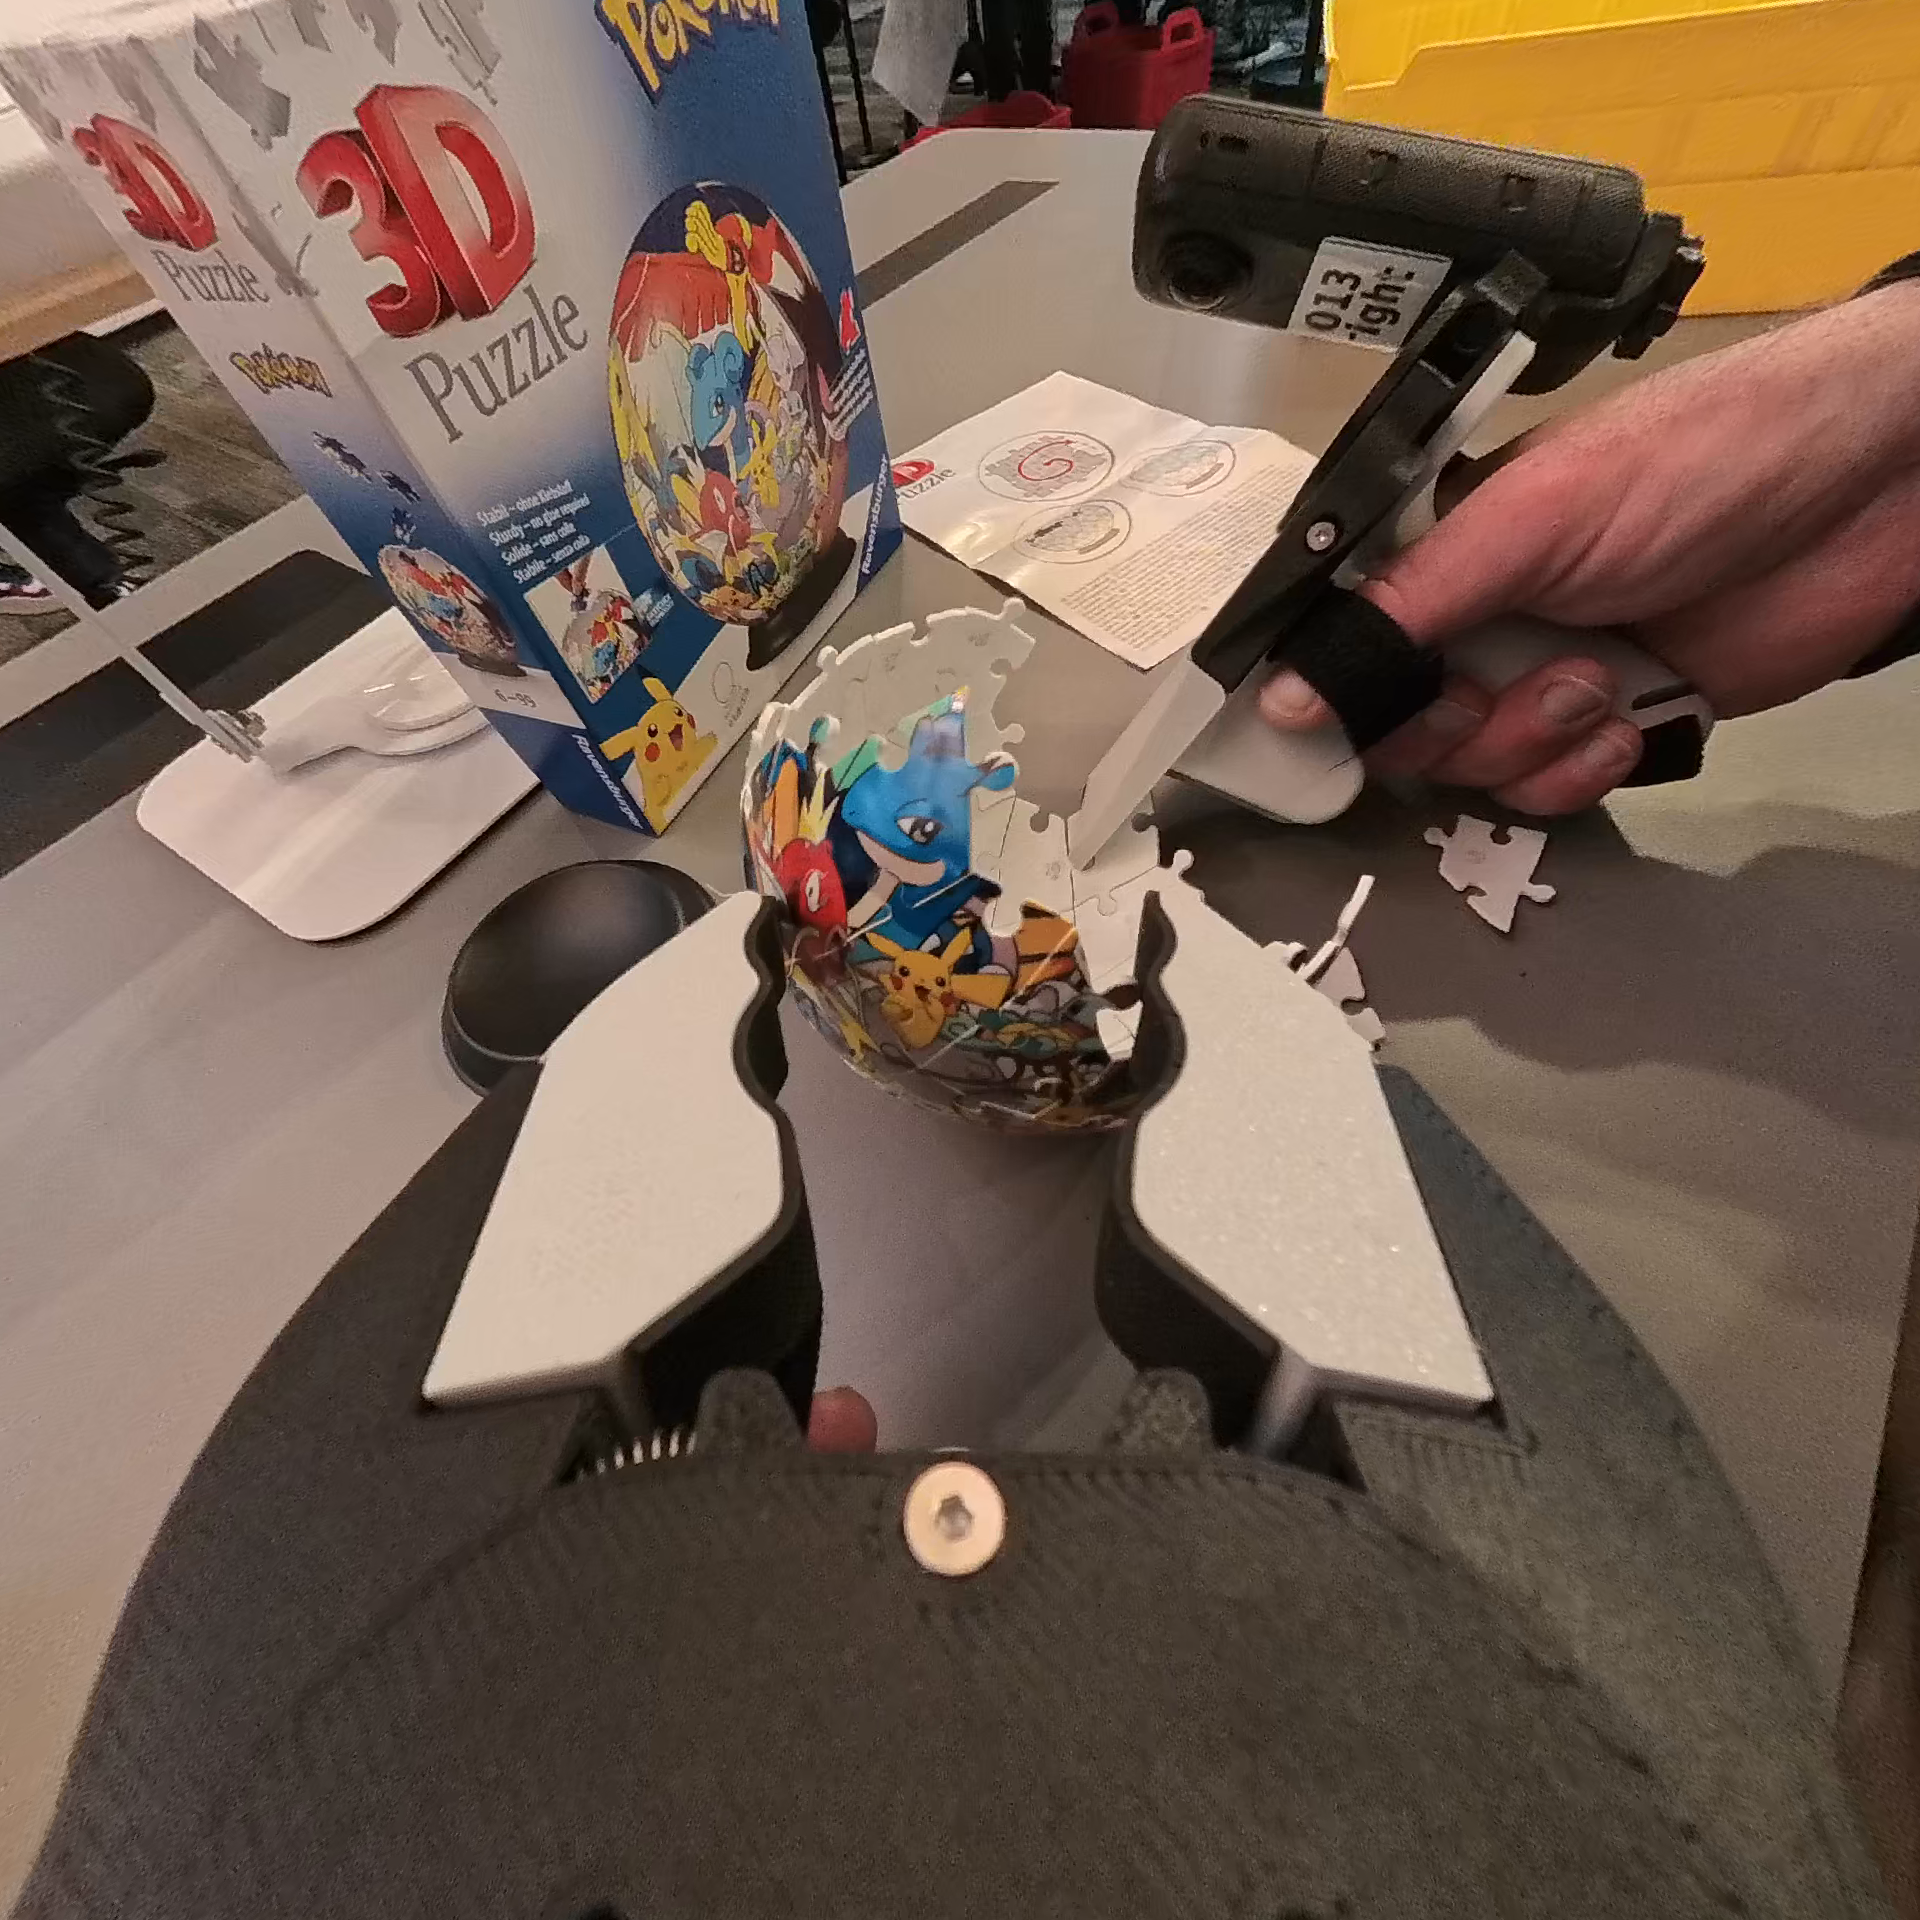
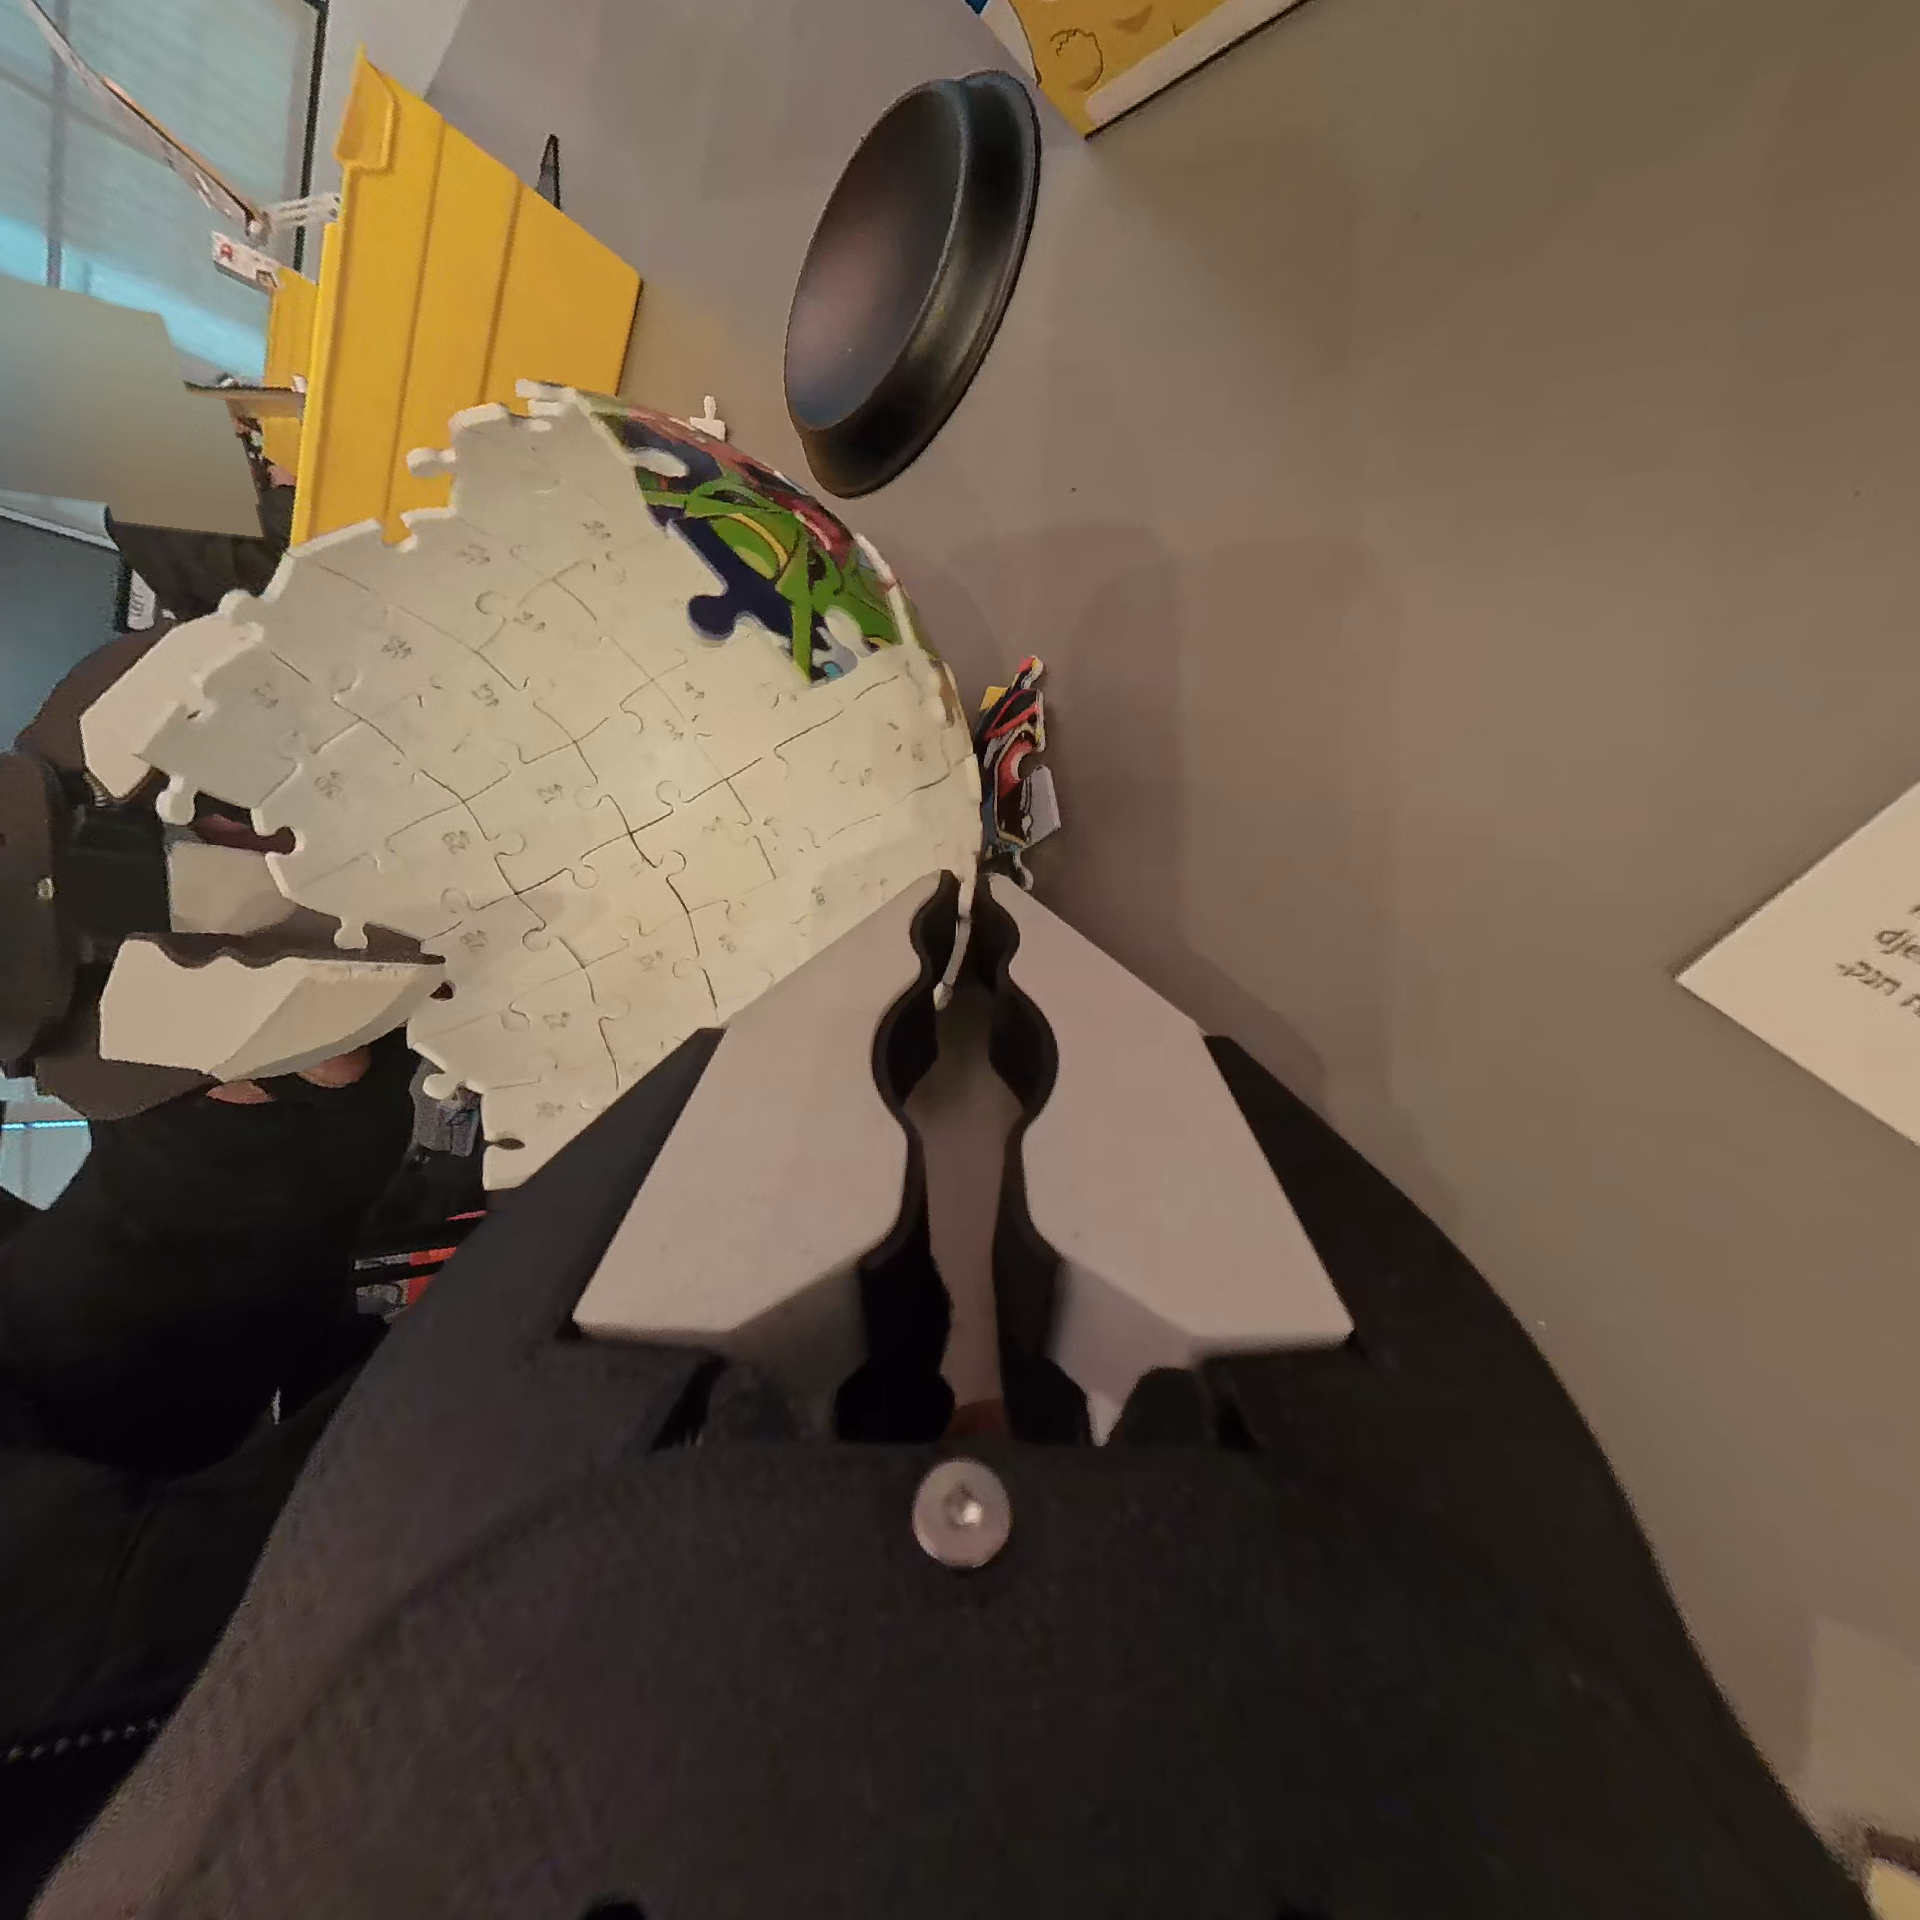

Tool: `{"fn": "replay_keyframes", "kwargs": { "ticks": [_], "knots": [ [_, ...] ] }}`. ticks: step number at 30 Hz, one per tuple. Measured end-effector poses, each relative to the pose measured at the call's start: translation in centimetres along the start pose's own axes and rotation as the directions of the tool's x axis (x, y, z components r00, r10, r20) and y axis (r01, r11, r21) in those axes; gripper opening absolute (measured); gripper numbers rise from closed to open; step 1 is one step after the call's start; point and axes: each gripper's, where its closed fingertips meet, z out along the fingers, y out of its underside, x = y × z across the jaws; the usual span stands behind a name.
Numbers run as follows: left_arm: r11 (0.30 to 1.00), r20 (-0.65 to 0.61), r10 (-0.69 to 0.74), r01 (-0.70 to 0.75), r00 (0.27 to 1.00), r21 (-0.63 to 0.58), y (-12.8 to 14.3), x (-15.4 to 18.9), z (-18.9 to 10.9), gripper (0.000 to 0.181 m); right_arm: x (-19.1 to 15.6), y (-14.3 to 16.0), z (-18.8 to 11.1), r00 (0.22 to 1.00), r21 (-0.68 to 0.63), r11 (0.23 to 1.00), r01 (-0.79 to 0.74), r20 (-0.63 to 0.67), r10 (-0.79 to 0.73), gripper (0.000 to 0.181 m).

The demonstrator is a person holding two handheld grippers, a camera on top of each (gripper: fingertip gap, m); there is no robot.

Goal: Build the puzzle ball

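Two tongs: left gripper (image 1: 956, 925) and right gripper (image 2: 966, 904) tight on the half-built puzzle ball (image 1: 914, 821), lettered box (image 1: 499, 416) nearby.

1. A smooth grey table (image 1: 260, 1039) with rounded white-edged corners fills most of both views.
2. Beyond its far edge stands a large yellow plastic bin (image 1: 1621, 114).
3. Red containers (image 1: 1138, 57) sit behind, on what may be dark patterned carpet (image 1: 208, 436).
4. Daylight comes through a pale window (image 2: 94, 135).
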Motion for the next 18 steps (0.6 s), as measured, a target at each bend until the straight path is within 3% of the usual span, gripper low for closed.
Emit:
{"fn": "replay_keyframes", "kwargs": {
  "ticks": [9,18],
  "knots": [
    [1.000,0.006,-0.003,0.003,1.000,-0.001,0.0,-0.2,-0.1,0.063,-0.2,0.8,-0.3,0.999,-0.026,1.000,-0.013,0.030,0.014,0.009],
    [1.000,-0.006,0.002,-0.002,1.000,-0.001,0.0,0.1,-0.1,0.063,-0.4,1.0,0.3,1.000,-0.027,1.000,-0.006,0.016,0.006,0.002]
  ]
}}
